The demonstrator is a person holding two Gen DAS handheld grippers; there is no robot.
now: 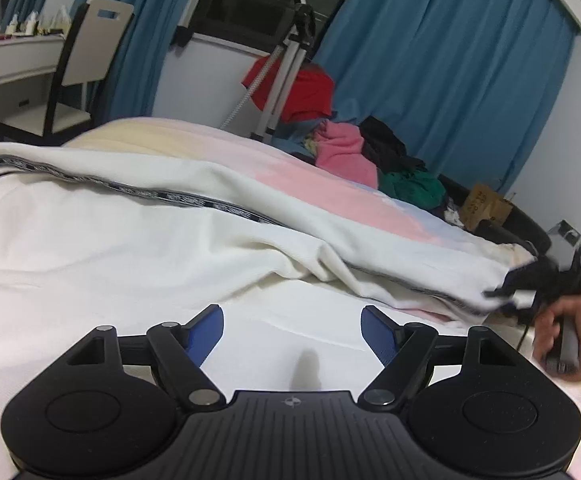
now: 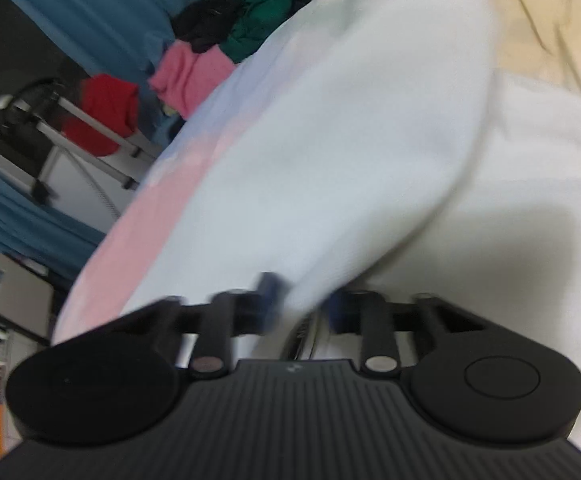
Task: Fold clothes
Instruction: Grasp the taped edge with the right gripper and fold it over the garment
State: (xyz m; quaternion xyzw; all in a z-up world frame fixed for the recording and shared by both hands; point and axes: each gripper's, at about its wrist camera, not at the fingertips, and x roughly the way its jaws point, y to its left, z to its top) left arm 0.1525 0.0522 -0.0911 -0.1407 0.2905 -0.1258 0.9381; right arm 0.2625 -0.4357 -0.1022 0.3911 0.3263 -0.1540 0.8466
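In the left wrist view the left gripper [image 1: 292, 334] is hovering wide and empty over the white garment [image 1: 138, 240] lying on the bed [image 1: 290, 168], while in the right wrist view the right gripper [image 2: 300, 300] is pinching its edge narrowly, best carried across low and taut.

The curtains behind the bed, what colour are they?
The curtains are plain blue, hanging in long folds. The left wrist view shows them best.

A home bedroom, bed [image 1: 330, 184] with a pastel sheet, heap of clothes [image 1: 370, 148] at its far side (red, pink, green, black), blue curtains [image 1: 450, 60] behind the bed, chair [image 1: 82, 68] and desk [image 1: 6, 64] beyond its left corner
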